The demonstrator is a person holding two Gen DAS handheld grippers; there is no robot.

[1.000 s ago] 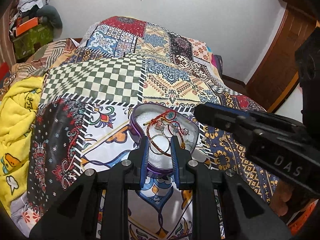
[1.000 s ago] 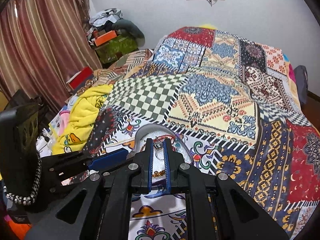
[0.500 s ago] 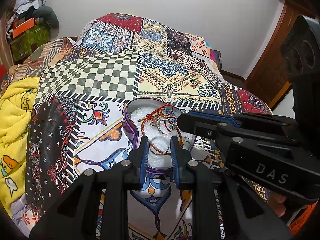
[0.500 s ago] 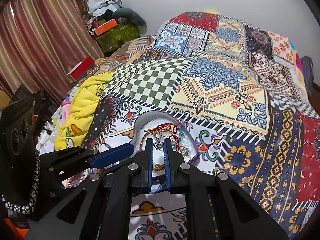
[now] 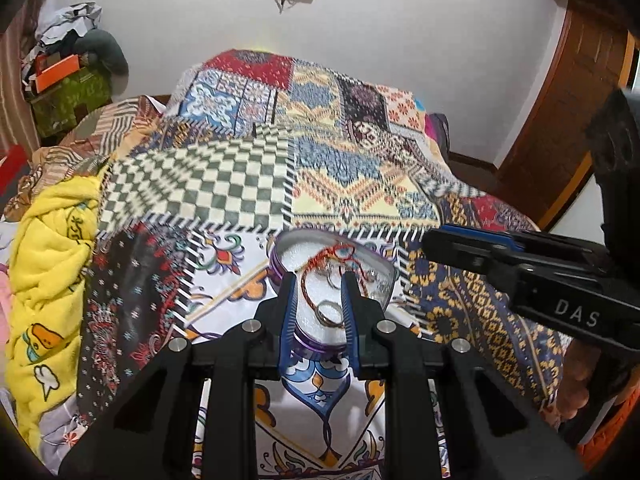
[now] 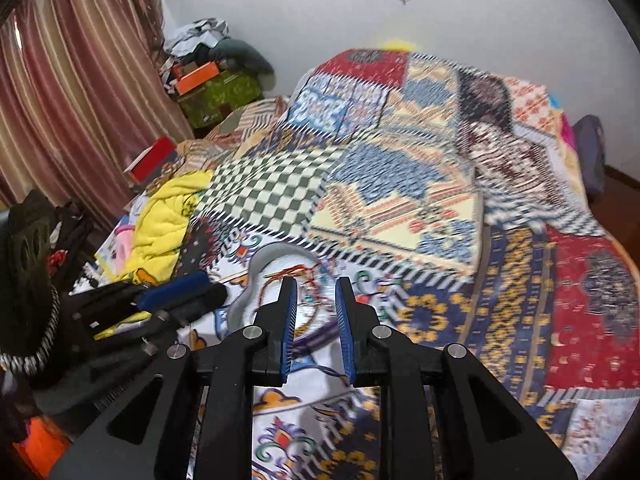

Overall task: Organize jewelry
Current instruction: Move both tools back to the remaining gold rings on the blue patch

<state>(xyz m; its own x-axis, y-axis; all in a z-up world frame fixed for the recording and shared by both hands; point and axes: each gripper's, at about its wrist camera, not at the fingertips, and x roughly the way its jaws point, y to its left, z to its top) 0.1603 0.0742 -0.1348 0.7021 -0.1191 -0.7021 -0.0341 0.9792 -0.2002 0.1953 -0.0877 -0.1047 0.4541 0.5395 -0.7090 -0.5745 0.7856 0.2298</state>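
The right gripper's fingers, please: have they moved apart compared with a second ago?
Yes. The right gripper has opened: its fingers now frame more of the heart-shaped tin than before.

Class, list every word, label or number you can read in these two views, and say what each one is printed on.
"DAS": white letters on the black body of the right hand-held gripper, seen in the left wrist view.
Dark markings on the yellow blanket: too distorted to read.
Orange box on the pile in the corner: any print too small to read.
Right wrist view: blurred, nothing legible.
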